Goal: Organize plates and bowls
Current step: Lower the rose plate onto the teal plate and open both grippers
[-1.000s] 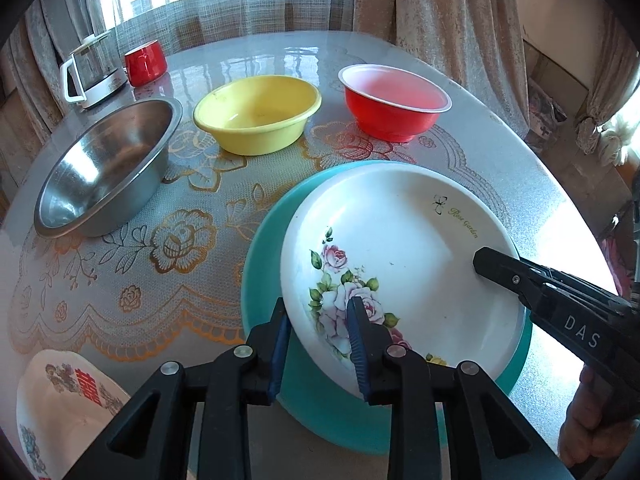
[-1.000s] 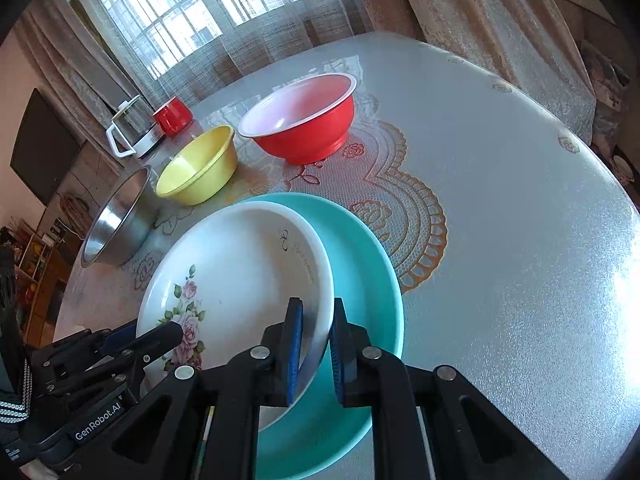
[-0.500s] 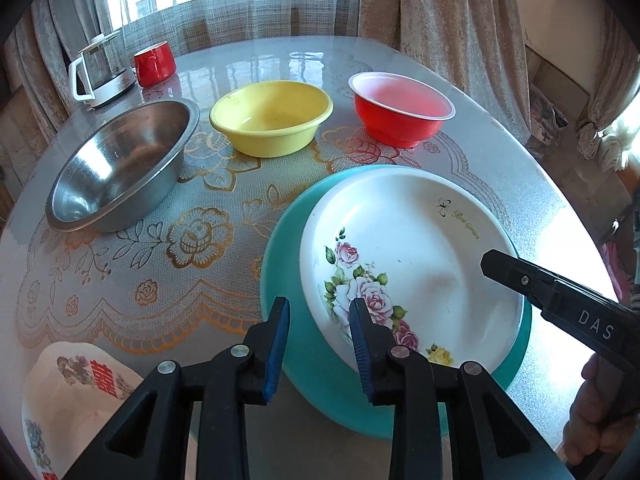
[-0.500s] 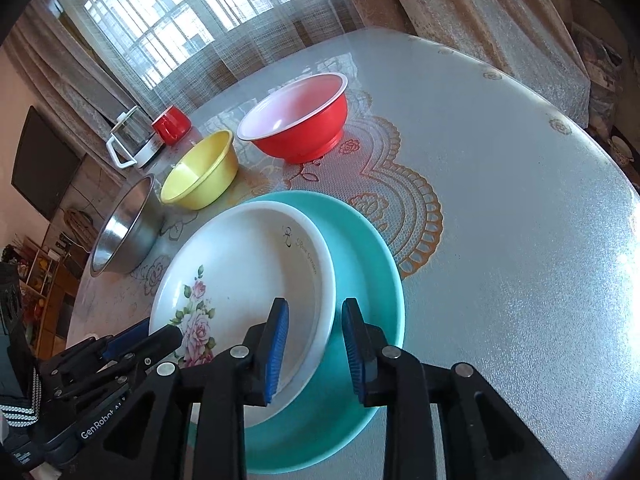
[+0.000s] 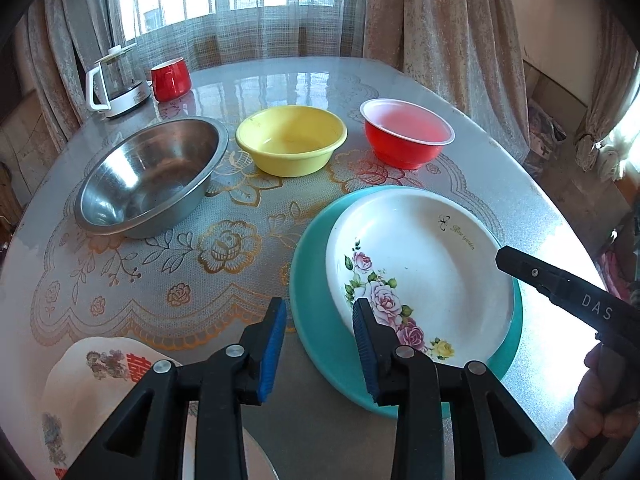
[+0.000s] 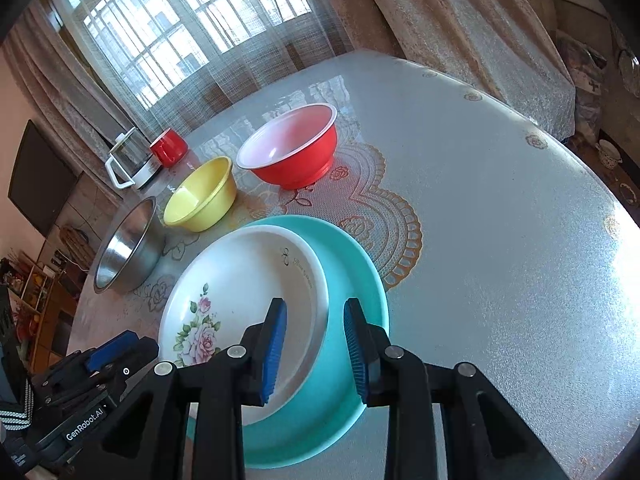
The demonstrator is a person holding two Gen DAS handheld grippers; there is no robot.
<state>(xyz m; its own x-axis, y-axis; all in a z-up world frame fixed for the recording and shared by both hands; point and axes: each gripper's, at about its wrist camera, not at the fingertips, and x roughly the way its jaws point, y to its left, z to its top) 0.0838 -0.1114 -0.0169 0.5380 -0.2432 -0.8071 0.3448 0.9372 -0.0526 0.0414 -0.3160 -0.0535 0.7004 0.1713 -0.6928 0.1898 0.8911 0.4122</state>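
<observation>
A white rose-patterned plate [image 5: 424, 276] lies inside a larger teal plate [image 5: 316, 320] on the table. It also shows in the right wrist view [image 6: 240, 280], on the teal plate [image 6: 352, 280]. My left gripper [image 5: 318, 344] is open and empty, over the teal plate's near-left rim. My right gripper [image 6: 314, 344] is open and empty, its jaws on either side of the white plate's right rim without touching. A steel bowl [image 5: 152, 176], a yellow bowl [image 5: 292, 144] and a red bowl [image 5: 408, 132] stand in a row behind.
A white plate with red characters [image 5: 96, 384] lies at the near left table edge. A glass kettle [image 5: 116, 80] and a red mug [image 5: 170, 78] stand at the far left. The round table [image 6: 500, 220] has curtains behind it.
Both grippers let go of the white plate's rim, opened wide and drew back. The white plate now rests in the teal plate.
</observation>
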